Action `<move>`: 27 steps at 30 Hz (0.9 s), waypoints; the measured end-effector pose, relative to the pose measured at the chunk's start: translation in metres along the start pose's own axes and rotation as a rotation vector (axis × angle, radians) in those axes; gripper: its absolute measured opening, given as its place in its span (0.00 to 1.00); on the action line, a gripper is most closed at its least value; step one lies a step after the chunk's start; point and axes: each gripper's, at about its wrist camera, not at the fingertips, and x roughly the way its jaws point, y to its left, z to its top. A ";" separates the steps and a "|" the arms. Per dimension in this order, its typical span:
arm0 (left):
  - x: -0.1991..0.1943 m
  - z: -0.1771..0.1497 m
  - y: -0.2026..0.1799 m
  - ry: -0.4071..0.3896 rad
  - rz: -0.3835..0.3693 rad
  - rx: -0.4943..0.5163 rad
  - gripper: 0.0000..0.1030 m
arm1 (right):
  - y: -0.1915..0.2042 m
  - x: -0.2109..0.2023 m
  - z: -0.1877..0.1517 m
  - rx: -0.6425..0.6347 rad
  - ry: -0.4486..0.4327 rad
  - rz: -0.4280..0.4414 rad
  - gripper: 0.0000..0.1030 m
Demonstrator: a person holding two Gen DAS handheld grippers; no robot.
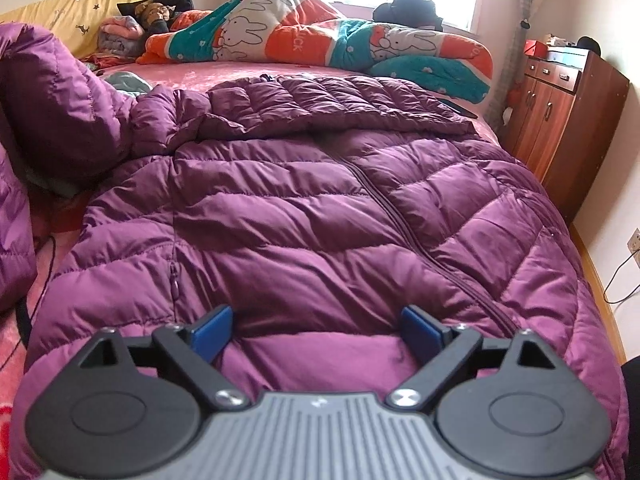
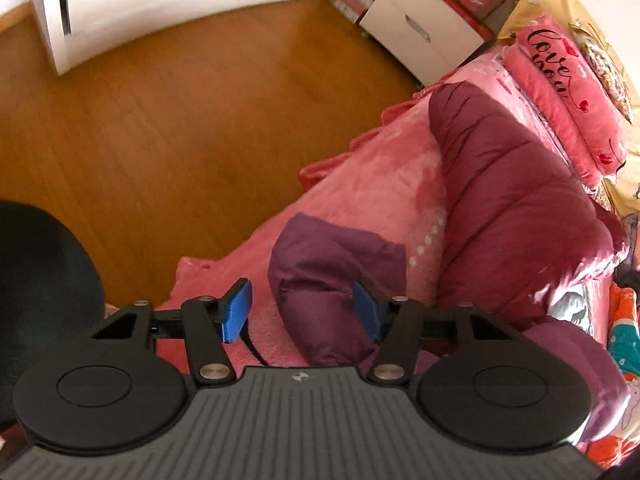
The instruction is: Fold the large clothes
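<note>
Purple down jacket (image 1: 320, 208) spread front-up across the bed (image 1: 248, 70), zipper running up the middle, hem nearest the left-wrist camera, hood end toward the rumpled cartoon quilt (image 1: 320, 36). One sleeve (image 2: 332, 280) trailing off toward the bed's edge above the wooden floor (image 2: 160, 120), its cuff end bunched on the pink blanket (image 2: 360, 184).

Left claw (image 1: 318, 332) spread wide just over the hem, blue pads clear of the fabric, pinching nothing. Right claw (image 2: 304, 308) partly spread and straddling the sleeve's cuff end: one pad (image 2: 366, 312) against or just beside the fabric, the other pad (image 2: 236, 312) standing clear on the blanket side. No grip yet.

Step in hand, by the look of it: taking hold of the loose sleeve so as to fold it in over the body; the first fold not yet made. Next move calls for pressing the right claw together on the puffy cuff, deep enough that slippery shell fabric does not slide out, then carrying it across onto the chest. Left claw well placed to pin or pinch the hem meanwhile. Risk: padded quilting springing back open once released.
</note>
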 end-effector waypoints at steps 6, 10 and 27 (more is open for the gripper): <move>0.001 -0.001 0.001 0.000 0.001 -0.001 0.90 | 0.004 0.011 -0.005 0.028 0.019 -0.030 0.26; 0.001 0.000 0.001 0.000 -0.001 -0.005 0.90 | 0.001 -0.012 -0.008 0.094 -0.057 -0.092 0.17; 0.002 0.000 0.003 -0.001 0.007 -0.032 0.90 | -0.109 -0.244 -0.173 0.806 -0.560 -0.547 0.13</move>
